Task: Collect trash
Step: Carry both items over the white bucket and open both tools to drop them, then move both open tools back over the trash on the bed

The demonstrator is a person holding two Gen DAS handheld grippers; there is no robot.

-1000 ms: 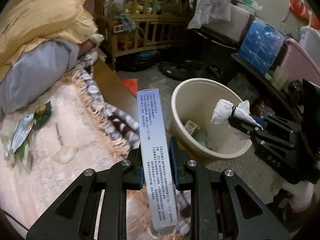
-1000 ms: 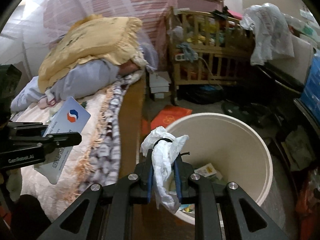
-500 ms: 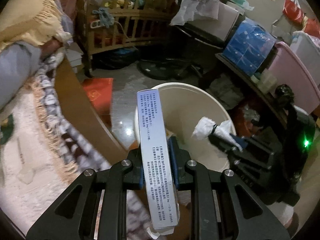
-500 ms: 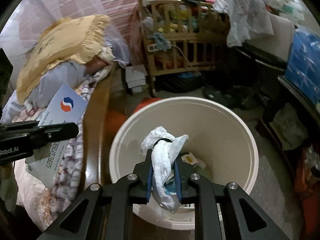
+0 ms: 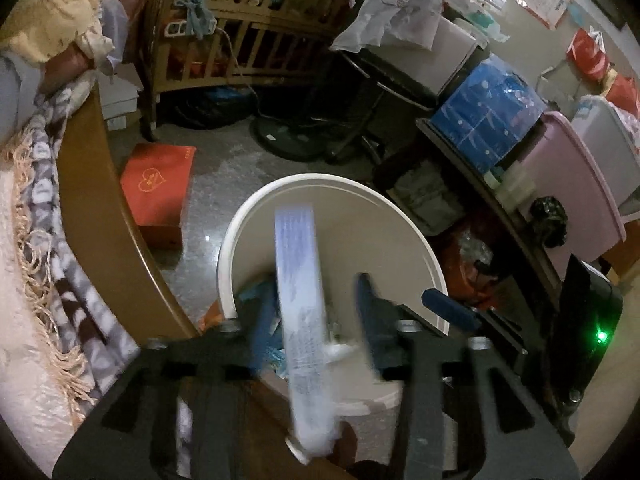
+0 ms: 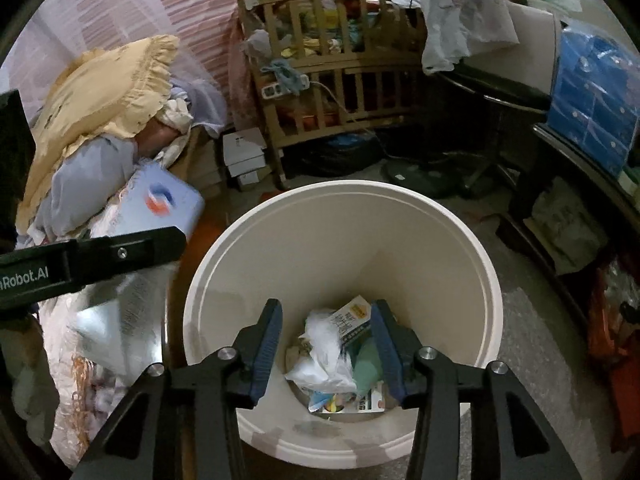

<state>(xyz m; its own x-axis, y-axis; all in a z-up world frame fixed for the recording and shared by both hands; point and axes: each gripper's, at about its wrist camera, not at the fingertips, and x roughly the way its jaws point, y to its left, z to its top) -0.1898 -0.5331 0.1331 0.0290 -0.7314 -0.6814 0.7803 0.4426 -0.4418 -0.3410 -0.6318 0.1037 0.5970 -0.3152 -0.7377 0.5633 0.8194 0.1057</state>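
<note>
Over the cream bin [image 6: 460, 240] beside the bed, both grippers are releasing: right gripper [image 6: 326, 344] opening and empty, its white wad [image 6: 324, 354] already inside; left gripper [image 5: 312, 320] opening around the blurred, slipping carton [image 5: 302, 300]; next, fetch further litter.
</note>
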